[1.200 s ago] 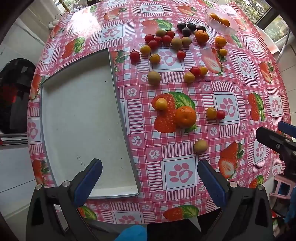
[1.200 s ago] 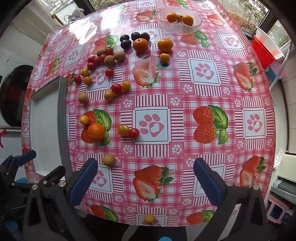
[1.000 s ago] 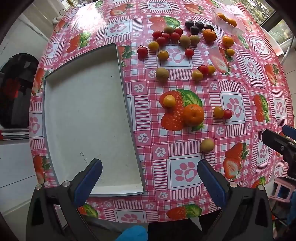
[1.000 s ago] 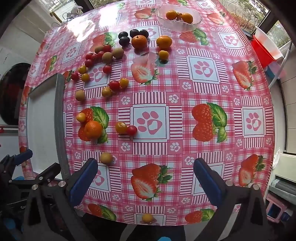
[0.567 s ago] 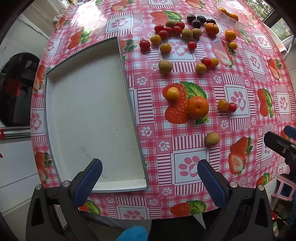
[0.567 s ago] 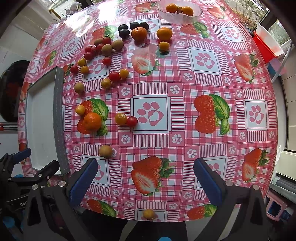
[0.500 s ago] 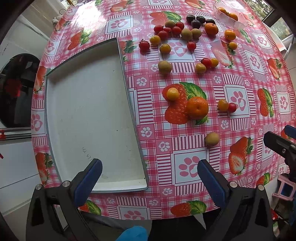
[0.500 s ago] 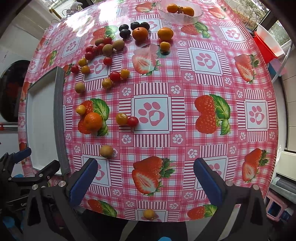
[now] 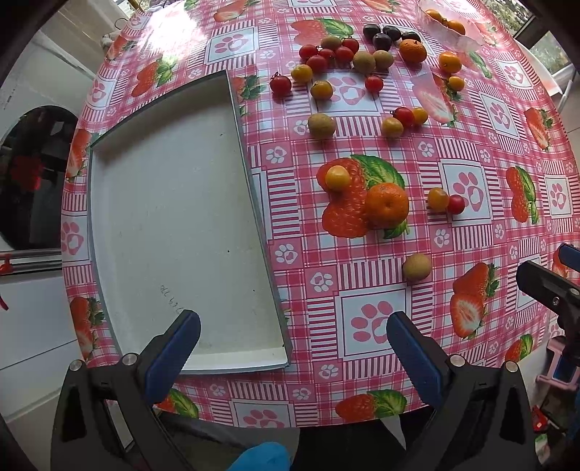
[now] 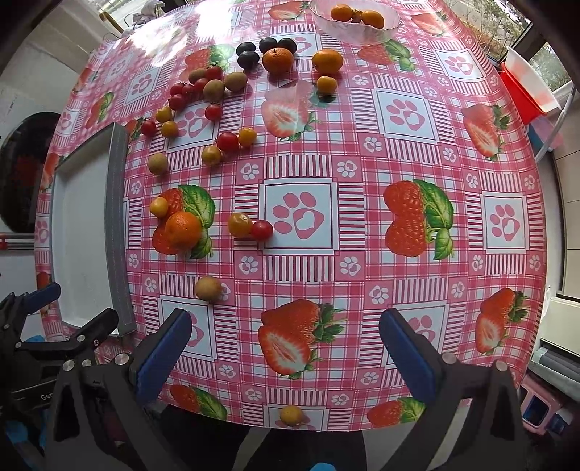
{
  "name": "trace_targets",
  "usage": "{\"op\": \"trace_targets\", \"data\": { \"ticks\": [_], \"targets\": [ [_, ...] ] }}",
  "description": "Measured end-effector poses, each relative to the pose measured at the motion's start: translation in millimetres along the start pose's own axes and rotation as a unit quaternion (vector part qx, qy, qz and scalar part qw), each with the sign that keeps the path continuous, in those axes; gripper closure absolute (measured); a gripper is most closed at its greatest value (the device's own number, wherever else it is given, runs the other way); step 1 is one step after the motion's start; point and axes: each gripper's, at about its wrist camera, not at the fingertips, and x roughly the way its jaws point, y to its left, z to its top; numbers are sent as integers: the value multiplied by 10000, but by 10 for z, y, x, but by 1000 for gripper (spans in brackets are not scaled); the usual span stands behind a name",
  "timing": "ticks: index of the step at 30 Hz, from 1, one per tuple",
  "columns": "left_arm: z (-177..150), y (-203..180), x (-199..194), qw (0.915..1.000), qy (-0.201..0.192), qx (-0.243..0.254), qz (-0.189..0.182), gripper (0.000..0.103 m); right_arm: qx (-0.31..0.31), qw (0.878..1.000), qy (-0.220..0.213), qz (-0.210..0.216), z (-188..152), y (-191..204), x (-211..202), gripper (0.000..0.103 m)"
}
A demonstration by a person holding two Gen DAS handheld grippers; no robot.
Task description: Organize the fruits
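Hovering at the near edge of the tabletop (image 10: 362, 253), you have both grippers empty, jaws spread wide apart. The fruits lie scattered across the checked cloth, none in the grey tray (image 9: 174, 217) at your left.

The closest loose fruit is the small brown kiwi-like fruit (image 9: 417, 267). From the left gripper (image 9: 290, 344) it lies at about one o'clock, ahead and to the right, apart from the tray's near corner. From the right gripper (image 10: 282, 337) the same fruit (image 10: 208, 288) sits at about eleven o'clock, just beyond the tip of its left finger. I judge the right gripper the nearer of the two. The fruit looks nearly round, so its long axis hardly matters to the grasp.

Further out at twelve o'clock from the left gripper sits the mandarin (image 9: 387, 203), touching nothing, with a yellow tomato (image 9: 338, 177) near it. A glass bowl (image 10: 357, 30) holding oranges stands at the far edge.
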Motion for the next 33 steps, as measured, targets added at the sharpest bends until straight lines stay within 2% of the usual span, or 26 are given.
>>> {"op": "trace_targets", "data": {
  "ticks": [7,21,29,33],
  "targets": [
    [-1,-8,6,9999,-99,-4,79,0,-13,10000,-49,-83,-6,-4,14,0],
    [51,6,93,10000,-19,-34,10,0,54,9999,22,-156,-2,-64,64,0],
    [278,-67,221,9998,-143,151,-31,0,28,9996,81,-254,21,-158,194,0],
    [417,-35,309,9997,-250,56,0,0,32,9997,101,-236,72,-200,252,0]
  ]
}}
